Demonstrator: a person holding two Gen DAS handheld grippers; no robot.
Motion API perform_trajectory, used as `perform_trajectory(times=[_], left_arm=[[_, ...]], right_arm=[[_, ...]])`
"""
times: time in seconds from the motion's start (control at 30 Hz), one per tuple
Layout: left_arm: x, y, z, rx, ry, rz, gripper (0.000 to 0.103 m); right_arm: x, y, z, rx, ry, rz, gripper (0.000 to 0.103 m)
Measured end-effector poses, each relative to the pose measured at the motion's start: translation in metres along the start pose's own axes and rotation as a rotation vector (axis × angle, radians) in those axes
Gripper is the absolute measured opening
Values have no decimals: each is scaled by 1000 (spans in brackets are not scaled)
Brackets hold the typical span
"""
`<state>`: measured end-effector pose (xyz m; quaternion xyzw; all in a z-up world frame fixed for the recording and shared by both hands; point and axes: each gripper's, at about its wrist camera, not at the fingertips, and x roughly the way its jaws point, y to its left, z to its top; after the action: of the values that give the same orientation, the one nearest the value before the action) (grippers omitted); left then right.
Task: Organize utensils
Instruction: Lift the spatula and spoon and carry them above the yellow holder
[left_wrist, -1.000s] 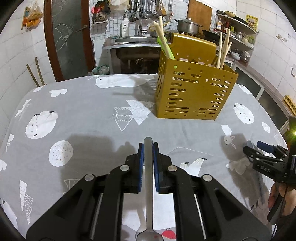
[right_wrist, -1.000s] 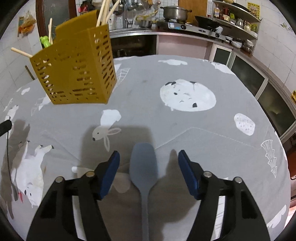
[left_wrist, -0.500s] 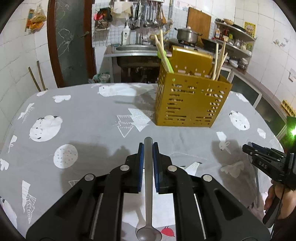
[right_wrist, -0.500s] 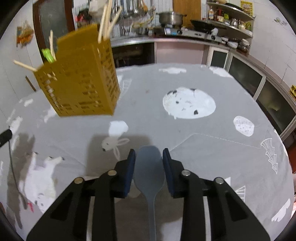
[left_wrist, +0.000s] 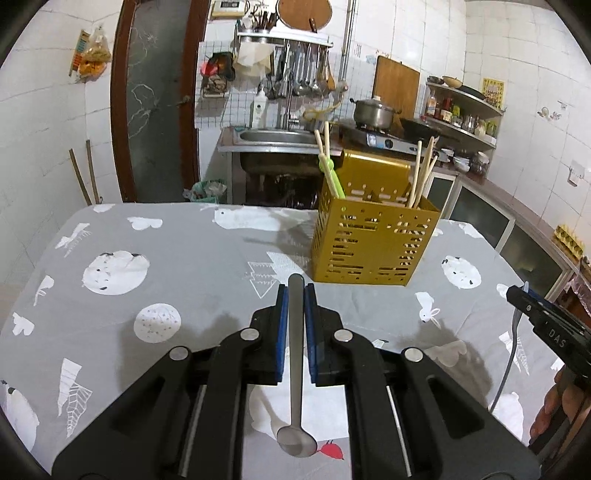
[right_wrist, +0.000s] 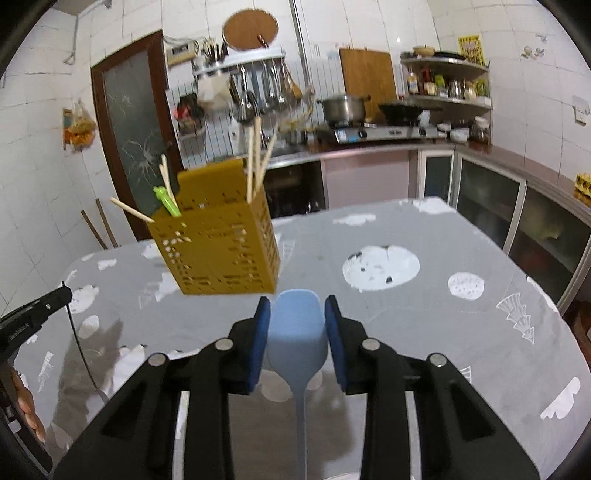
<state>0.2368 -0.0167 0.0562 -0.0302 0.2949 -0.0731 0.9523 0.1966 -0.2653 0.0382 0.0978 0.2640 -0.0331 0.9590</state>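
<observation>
The right gripper (right_wrist: 296, 325) was wide open a moment ago with the blue spatula (right_wrist: 297, 334) lying flat between its blue pads. Now the pads squeeze the spatula's wide end, and it hangs up off the table – its thin handle points back under the gripper. The left gripper (left_wrist: 296, 325) is clamped tight on a metal spoon (left_wrist: 296, 373), just as before, handle forward and bowl at the back. Both tools are picked up now, so the next job is likely dropping them into the yellow utensil holder (left_wrist: 373, 242). It stands on the grey tablecloth (left_wrist: 177, 266) with chopsticks (left_wrist: 421, 173) already sticking out. The holder looks lower and closer than before – both hands have gone up.
</observation>
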Motion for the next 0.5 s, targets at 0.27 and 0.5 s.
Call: perform_trajectory(times=[0.27,0.5], left_arm=[[-20,-3,3,11,-52,-5,7],[-30,-3,7,17,-81,-5,6]], right_arm=[[-14,9,5,-27,-83,-8,31],[-20,12,6,-35,-104,-10,31]])
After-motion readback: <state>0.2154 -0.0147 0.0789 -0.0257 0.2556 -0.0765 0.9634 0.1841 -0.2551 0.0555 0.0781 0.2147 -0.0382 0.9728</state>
